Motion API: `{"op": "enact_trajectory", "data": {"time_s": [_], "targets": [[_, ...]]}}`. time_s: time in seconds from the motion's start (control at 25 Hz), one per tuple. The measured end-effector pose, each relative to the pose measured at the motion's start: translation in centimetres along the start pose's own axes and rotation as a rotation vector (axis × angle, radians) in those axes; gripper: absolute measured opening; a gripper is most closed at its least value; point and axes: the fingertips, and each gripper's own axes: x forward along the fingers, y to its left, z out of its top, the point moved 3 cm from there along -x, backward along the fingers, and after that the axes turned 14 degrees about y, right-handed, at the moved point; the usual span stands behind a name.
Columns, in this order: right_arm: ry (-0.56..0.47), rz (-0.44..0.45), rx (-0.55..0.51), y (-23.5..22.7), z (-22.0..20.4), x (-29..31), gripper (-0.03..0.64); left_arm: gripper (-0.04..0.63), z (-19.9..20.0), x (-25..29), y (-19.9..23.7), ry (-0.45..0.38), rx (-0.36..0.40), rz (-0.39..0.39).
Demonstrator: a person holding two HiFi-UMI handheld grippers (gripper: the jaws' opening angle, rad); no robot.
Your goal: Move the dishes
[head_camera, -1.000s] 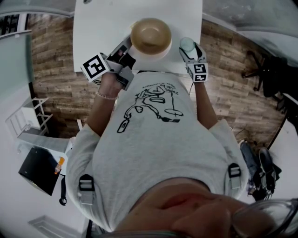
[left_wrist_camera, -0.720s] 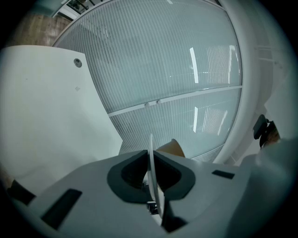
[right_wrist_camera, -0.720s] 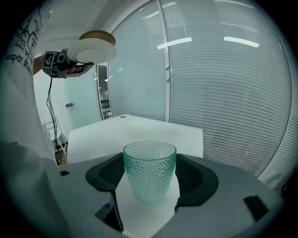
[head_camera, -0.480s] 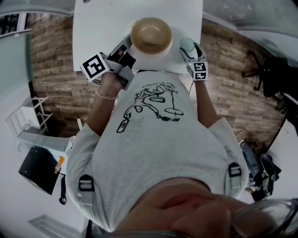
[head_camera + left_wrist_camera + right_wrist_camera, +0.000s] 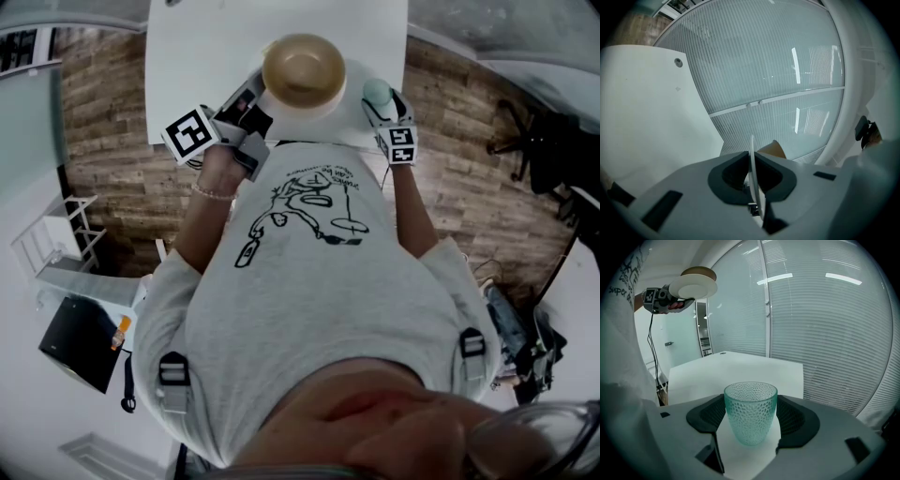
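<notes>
My left gripper (image 5: 255, 97) is shut on the rim of a white plate (image 5: 292, 106) that carries a brown bowl (image 5: 303, 72), held above the near edge of the white table (image 5: 206, 56). In the left gripper view the plate rim (image 5: 753, 161) runs edge-on between the closed jaws, with the bowl (image 5: 774, 149) just behind. My right gripper (image 5: 752, 422) is shut on a green dimpled glass cup (image 5: 750, 411), upright, both pads against its sides, low over the table (image 5: 740, 369). The right gripper view also shows the plate (image 5: 696, 287) raised at upper left.
A ribbed glass wall with blinds (image 5: 825, 324) stands behind the table. Wooden floor (image 5: 103, 122) lies on both sides of the table. An office chair (image 5: 534, 141) stands at the right and a dark box (image 5: 80, 342) lies on the floor at the left.
The right gripper with the glass cup has sunk a little toward the table. The left gripper, plate and bowl have kept still.
</notes>
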Motion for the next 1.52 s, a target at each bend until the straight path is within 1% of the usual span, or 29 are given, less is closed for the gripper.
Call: {"op": "enact_trajectory", "data": {"time_s": [1.08, 1.28, 1.52], "targets": [[0.031, -0.044, 0.032, 0.1, -2.9, -1.4, 0.353, 0.02, -0.1, 0.1, 0.2, 0.015, -0.002, -0.007], [0.041, -0.042, 0.036, 0.6, -3.1, -1.6, 0.354, 0.02, -0.3, -0.5, 0.3, 0.012, -0.004, -0.007], [0.047, -0.036, 0.055, 0.2, -3.3, -1.2, 0.354, 0.02, -0.1, 0.0, 0.5, 0.011, -0.003, -0.007]]}}
